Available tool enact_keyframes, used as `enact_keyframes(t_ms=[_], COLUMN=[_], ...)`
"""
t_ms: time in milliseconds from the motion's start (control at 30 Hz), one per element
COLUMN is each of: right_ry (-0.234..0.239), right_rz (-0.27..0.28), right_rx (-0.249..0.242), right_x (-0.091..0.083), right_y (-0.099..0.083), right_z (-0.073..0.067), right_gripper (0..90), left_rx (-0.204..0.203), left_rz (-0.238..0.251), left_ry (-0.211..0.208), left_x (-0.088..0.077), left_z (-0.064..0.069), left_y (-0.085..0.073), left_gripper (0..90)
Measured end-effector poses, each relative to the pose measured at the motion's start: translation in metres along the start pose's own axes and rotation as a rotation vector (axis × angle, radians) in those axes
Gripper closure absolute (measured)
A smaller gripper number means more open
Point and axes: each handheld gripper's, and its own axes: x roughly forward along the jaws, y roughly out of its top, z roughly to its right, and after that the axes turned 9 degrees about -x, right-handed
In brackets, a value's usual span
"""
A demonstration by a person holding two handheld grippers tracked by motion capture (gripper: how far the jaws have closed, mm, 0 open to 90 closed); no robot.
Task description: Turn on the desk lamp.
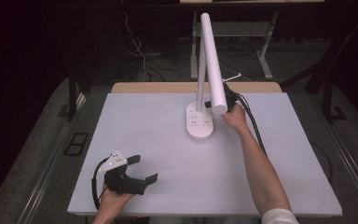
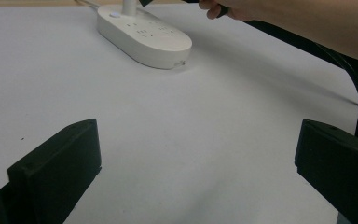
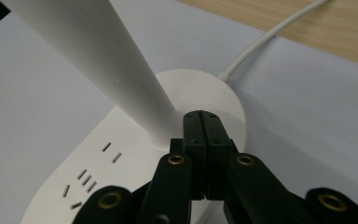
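Lamp [image 1: 204,79] stands at the far middle of the bench [image 1: 168,154]: a white oval base [image 1: 200,123] with socket slots, a slim upright post and a long tubular head [image 1: 213,60] tilted over it. Right claw [image 3: 202,122] is pressed together, nothing between its tips, poised just above the base beside the post foot; contact cannot be confirmed. Left claw [image 1: 144,169] rests spread at the near left edge, well apart from the lamp. Judgement: the base looks weighty and stable, the plastic hard and smooth, hence slippery; the head hinges and is likely fragile. Best hold is the post, low down.
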Motion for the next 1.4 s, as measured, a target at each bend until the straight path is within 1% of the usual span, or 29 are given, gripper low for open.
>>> enact_keyframes(t_ms=[200, 300, 567, 667, 700, 800, 900, 967, 1033, 1133, 1233, 1267, 1400], right_ry=[0.003, 0.004, -0.006, -0.008, -0.007, -0.012, -0.034, -0.036, -0.030, -0.029, -0.026, -0.025, -0.028], right_rz=[-0.016, -0.008, 0.007, 0.018, 0.021, 0.016, 0.005, 0.007, 0.024, 0.028, 0.042, 0.047, 0.052], right_rx=[0.006, 0.012, 0.009, 0.023, 0.044, 0.057, 0.033, 0.035, 0.034, 0.017, 0.020, 0.024, 0.012], right_x=[0.006, 0.007, 0.007, 0.007, 0.007, 0.008, 0.008, 0.008, 0.006, 0.001, -0.004, -0.010, -0.020], right_y=[-0.003, -0.004, -0.007, -0.009, -0.010, -0.010, -0.008, -0.008, -0.008, -0.006, -0.005, -0.004, -0.004], right_z=[0.001, 0.001, 0.000, 0.001, 0.001, 0.000, -0.003, -0.003, -0.004, -0.006, -0.006, -0.005, -0.006], right_gripper=[89.6, 89.6, 89.8, 90.0, 90.0, 90.0, 90.0, 89.9, 89.8, 89.9, 89.8, 89.8, 89.8], left_rx=[0.008, 0.006, 0.004, 0.002, 0.001, 0.003, 0.007, 0.005, 0.002, -0.001, -0.006, -0.006, -0.002], left_rz=[-0.005, -0.004, -0.004, -0.004, -0.008, -0.008, -0.007, -0.006, -0.004, -0.003, -0.001, 0.000, -0.002], left_ry=[0.000, 0.000, 0.001, 0.000, 0.000, -0.002, -0.003, -0.002, -0.002, 0.000, -0.001, 0.000, -0.002], left_x=[0.000, 0.001, 0.000, 0.000, 0.001, 0.001, 0.001, 0.000, 0.000, 0.000, 0.000, 0.000, 0.000], left_z=[0.001, 0.001, 0.001, 0.001, 0.001, 0.001, 0.001, 0.001, 0.001, -0.001, -0.001, -0.001, 0.000], left_y=[0.000, 0.000, 0.000, -0.001, 0.000, 0.000, 0.000, 0.000, 0.000, 0.000, 0.000, 0.000, 0.000], left_gripper=[0.0, 0.0, 0.0, 0.0, 0.0, 0.0, 0.0, 0.0, 0.0, 0.0, 0.0, 0.0, 0.0])
